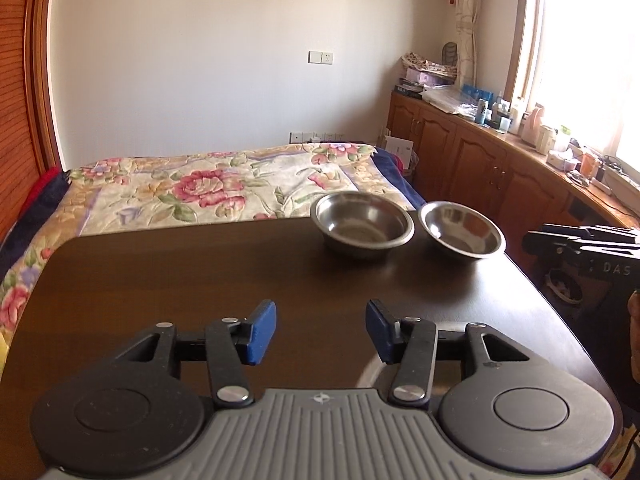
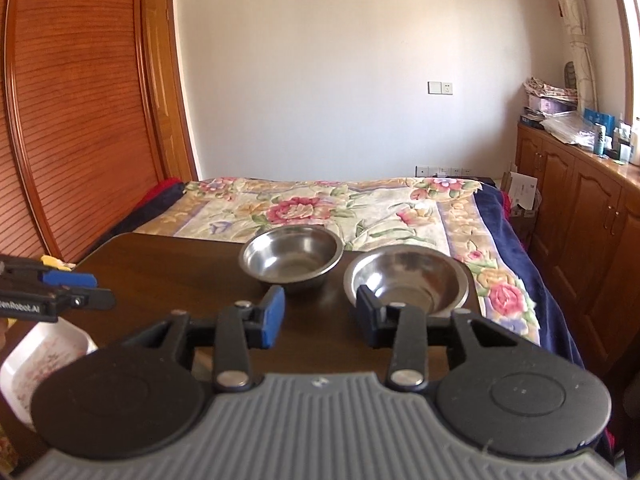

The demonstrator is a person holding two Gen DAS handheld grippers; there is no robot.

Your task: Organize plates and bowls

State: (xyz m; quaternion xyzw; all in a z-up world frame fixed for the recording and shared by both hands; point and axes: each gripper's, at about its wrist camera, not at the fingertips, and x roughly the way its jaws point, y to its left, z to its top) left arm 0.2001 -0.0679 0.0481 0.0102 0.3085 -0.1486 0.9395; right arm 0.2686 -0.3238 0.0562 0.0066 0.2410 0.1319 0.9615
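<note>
Stock of the table as I read it from both wrist feeds, nearest item first.

1. Left gripper (image 1: 321,330): my tongs stand wide apart, blue pads empty, hovering over the near part of the dark wooden table (image 1: 180,280). A pale curved rim shows just under the right finger; I cannot tell what it belongs to.

2. Right gripper (image 2: 320,316): tongs likewise wide and holding nothing. Its right pad sits in front of the nearer bowl's rim; whether it touches, I cannot tell.

3. White dish (image 2: 44,356): rectangular, with a faint pink pattern, at the near left corner of the table in the right wrist feed, below the left gripper. Not yet picked up or stacked.

4. Right steel bowl (image 2: 406,280): upright, empty, near the far right edge of the table.

5. Left steel bowl (image 2: 292,256): upright, empty, just beside item 4 and slightly farther back. Rims close together but apart, not nested.

6. Beyond the table: a bed with a floral blanket (image 1: 208,188), wooden cabinets (image 1: 472,156) along the window side, a louvred wardrobe (image 2: 80,120) at left.

Progress, by my judgement: barely begun. Nothing is stacked. Remaining: nest one steel bowl in the other and place the white dish with them.
</note>
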